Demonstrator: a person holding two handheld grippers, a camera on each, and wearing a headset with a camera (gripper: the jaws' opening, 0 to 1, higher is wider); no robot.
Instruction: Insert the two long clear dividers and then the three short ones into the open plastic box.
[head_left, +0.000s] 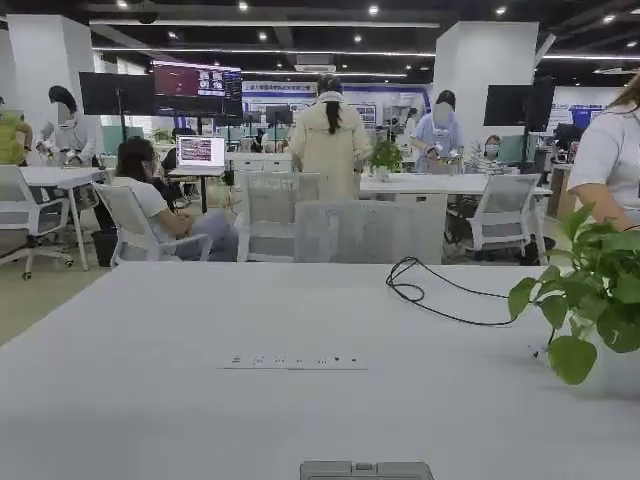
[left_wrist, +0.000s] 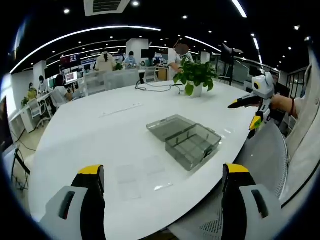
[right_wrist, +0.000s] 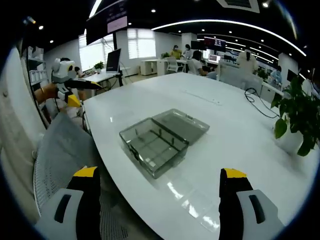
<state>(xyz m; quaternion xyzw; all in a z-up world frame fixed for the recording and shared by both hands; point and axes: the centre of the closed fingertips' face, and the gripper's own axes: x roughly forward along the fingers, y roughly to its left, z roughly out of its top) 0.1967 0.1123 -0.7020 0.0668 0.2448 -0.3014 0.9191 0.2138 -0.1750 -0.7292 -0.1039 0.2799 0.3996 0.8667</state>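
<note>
Left gripper (left_wrist: 162, 169): jaws wide apart, nothing between them. It hangs off the bench's near edge, above a mesh chair back (left_wrist: 260, 155). Right gripper (right_wrist: 159, 172): same, jaws apart and empty, also off the near edge.

Open plastic box (left_wrist: 185, 142) sits flat on the white bench (left_wrist: 100, 130), close to the near edge, lid folded out flat behind it. It's smoky-clear and I can't make out any dividers in it.

Clear dividers (left_wrist: 140, 172) lie flat on the bench between the box and the near edge, just beside the box. In the right gripper view they show as faint glints (right_wrist: 192, 200). Can't separate long from short at this resolution.

Handling, my read:
- Dividers are thin, light, stiff and slick. Lying flat, they leave no edge to pinch from above.
- Probably best to slide one past the near edge so it overhangs, then grip it by a short end.
- Too much clamp force could flex or crack one, so a light grip.
- They're near invisible on white, so a mis-grasp or taking two at once is likely.
- The box looks light and may skate when a divider is pressed into its slots, so hold a wall with the other gripper.

Plant (left_wrist: 195, 75) and cable (left_wrist: 155, 87) sit toward the far edge, well apart from the work.
</note>
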